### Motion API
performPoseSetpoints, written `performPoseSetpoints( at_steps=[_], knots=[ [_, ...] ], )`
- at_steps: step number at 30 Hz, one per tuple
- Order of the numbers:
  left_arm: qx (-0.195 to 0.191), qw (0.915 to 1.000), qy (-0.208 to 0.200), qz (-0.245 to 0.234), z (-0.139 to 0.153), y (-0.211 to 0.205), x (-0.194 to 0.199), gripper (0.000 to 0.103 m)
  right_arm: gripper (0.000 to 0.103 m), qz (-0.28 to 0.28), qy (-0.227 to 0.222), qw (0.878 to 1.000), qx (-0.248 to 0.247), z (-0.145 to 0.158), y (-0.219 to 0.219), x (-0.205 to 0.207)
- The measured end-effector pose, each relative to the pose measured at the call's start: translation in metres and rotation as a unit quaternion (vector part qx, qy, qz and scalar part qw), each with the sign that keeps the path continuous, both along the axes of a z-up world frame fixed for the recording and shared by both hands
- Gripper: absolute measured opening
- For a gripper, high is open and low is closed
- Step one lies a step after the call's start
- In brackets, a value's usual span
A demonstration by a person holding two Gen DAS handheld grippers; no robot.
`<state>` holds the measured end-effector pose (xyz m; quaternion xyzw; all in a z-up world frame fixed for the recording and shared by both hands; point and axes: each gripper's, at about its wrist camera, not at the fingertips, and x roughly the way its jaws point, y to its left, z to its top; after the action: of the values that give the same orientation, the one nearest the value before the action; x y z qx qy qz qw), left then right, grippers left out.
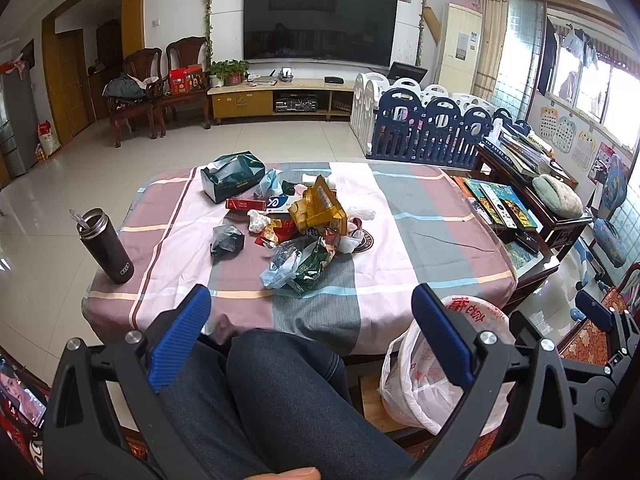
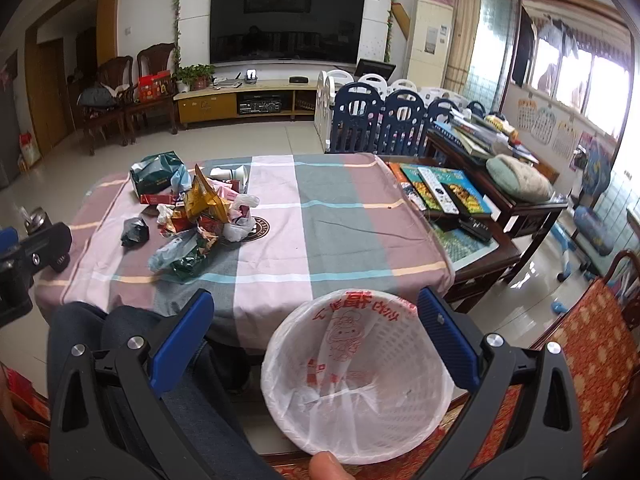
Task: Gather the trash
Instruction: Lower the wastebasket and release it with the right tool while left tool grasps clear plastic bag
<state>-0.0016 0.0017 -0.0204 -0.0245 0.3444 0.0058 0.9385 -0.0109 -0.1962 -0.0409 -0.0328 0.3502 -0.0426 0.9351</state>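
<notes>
Trash pile (image 1: 308,224) is seen heaped left of centre on the cloth-covered surface (image 2: 340,216), whose right half lies bare. Left gripper (image 1: 312,336) and right gripper (image 2: 312,340) fingers are spread wide, empty, above the lined bin (image 2: 356,380) at the near edge.

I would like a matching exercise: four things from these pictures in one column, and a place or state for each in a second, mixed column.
1. dark flask
2. lined waste basket
3. black crumpled bag
4. left claw

A. open, holding nothing
B. on the cloth, left of the wrapper pile
C. upright at the table's left edge
D. on the floor beside the table

Pairs: 1-C, 2-D, 3-B, 4-A
</notes>
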Motion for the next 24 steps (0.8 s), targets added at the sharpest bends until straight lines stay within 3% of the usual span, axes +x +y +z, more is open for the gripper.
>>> performPoseSetpoints(
  at_steps=[5, 9, 13, 18, 20, 24],
  knots=[
    [0.007, 0.9999, 0.010, 0.010, -0.009, 0.002, 0.010, 0.100, 0.100, 0.001, 0.013, 0.997, -0.071, -0.011, 0.012, 0.006],
    [0.013, 0.9986, 0.019, 0.047, -0.018, 0.016, 0.021, 0.100, 0.098, 0.000, 0.052, 0.998, -0.038, -0.026, -0.002, 0.016],
    [0.010, 0.9970, 0.021, 0.073, -0.023, 0.031, 0.027, 0.100, 0.081, -0.007, 0.089, 0.996, -0.020, -0.038, -0.008, 0.026],
    [0.004, 0.9967, 0.018, 0.079, -0.026, 0.040, 0.034, 0.100, 0.048, -0.001, 0.102, 0.995, 0.006, -0.047, -0.005, 0.030],
    [0.002, 0.9967, 0.020, 0.078, -0.032, 0.046, 0.039, 0.100, 0.043, 0.007, 0.108, 0.994, 0.020, -0.050, -0.005, 0.032],
    [-0.012, 0.9947, 0.030, 0.097, -0.046, 0.065, 0.050, 0.099, 0.043, 0.019, 0.111, 0.993, 0.022, -0.055, 0.002, 0.037]
  ],
)
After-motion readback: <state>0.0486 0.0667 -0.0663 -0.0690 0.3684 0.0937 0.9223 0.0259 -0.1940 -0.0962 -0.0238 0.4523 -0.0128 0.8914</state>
